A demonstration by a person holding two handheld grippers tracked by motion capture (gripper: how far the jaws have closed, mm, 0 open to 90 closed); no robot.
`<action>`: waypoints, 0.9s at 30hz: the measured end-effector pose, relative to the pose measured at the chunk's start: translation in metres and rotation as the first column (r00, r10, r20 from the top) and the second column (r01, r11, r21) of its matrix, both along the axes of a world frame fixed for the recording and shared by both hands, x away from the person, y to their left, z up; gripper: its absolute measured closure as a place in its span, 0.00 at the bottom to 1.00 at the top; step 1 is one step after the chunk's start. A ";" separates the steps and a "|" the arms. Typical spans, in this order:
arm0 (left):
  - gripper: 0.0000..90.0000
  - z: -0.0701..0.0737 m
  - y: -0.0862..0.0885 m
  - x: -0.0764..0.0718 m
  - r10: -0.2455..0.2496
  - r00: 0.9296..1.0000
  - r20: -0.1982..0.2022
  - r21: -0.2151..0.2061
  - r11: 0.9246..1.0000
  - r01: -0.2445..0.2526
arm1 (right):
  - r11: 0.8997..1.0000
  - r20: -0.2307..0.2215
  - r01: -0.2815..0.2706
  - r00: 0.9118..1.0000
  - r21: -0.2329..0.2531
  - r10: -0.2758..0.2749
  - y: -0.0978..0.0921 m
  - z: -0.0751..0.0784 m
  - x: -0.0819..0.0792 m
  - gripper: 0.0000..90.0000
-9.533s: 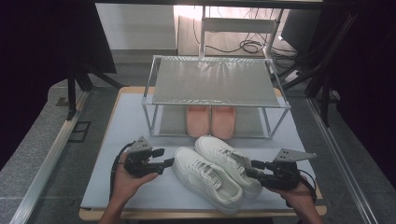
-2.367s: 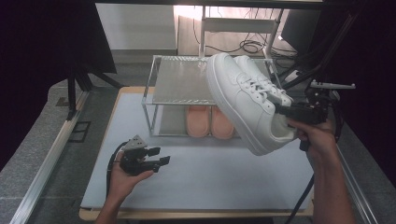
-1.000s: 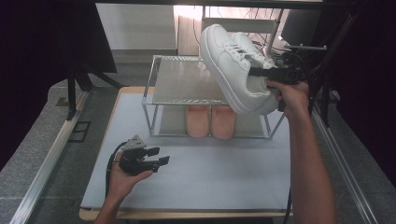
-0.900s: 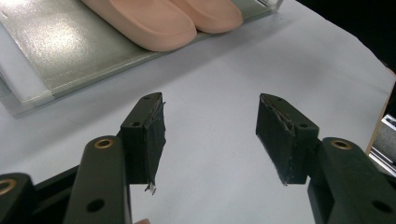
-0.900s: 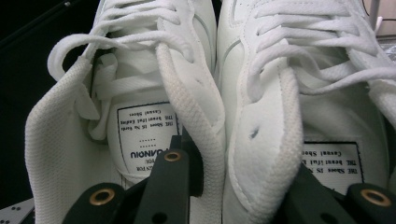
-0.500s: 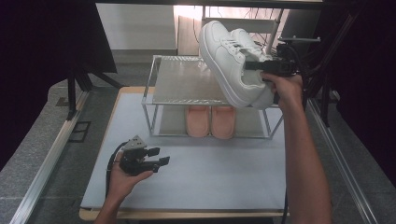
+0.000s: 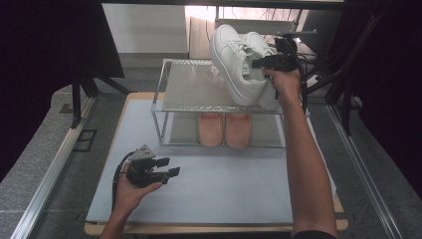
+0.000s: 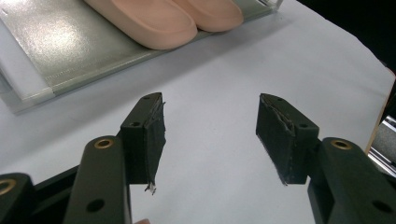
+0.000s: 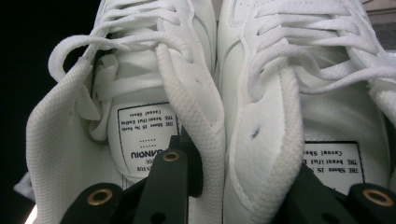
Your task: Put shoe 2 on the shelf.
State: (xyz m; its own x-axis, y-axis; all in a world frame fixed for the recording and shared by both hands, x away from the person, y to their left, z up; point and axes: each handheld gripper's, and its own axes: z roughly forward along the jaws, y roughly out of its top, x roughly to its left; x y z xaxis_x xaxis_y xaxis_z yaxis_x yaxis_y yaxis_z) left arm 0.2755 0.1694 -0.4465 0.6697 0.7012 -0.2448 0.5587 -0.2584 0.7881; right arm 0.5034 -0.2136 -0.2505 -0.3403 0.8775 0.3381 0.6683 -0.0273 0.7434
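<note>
White sneakers (image 7: 239, 62) pinched together in right claw (image 7: 259, 63); left claw (image 7: 169, 168) wide open, empty.

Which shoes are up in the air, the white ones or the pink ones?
The white sneakers: the right gripper holds them tilted above the rack's top shelf. The pink shoes sit flat on the lower shelf.

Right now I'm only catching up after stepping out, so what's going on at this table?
A person is working with a gripper in each hand. The right gripper is shut on the inner collars of a pair of white sneakers, pinching both together and holding them tilted above the clear shelf's top, not yet set down. A pair of pink slippers sits on the lower level. The left gripper rests open near the table's front, holding nothing.
</note>
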 end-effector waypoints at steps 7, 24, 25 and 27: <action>0.47 -0.001 0.001 0.000 0.000 1.000 -0.001 0.002 1.000 0.000 | 0.997 -0.052 0.003 0.999 -0.078 -0.007 0.019 -0.007 0.009 0.84; 0.48 -0.001 0.002 -0.002 0.007 1.000 0.000 0.004 1.000 -0.007 | 0.989 -0.110 -0.022 0.994 -0.144 0.006 0.035 -0.007 0.021 0.54; 0.47 -0.001 0.002 -0.002 0.007 1.000 -0.001 0.006 1.000 -0.007 | 0.989 -0.110 -0.024 0.994 -0.143 0.008 0.034 -0.006 0.021 0.52; 0.47 -0.001 0.001 -0.002 0.005 1.000 -0.003 0.007 1.000 -0.005 | 0.990 -0.116 -0.018 0.993 -0.142 0.001 0.034 -0.007 0.022 0.49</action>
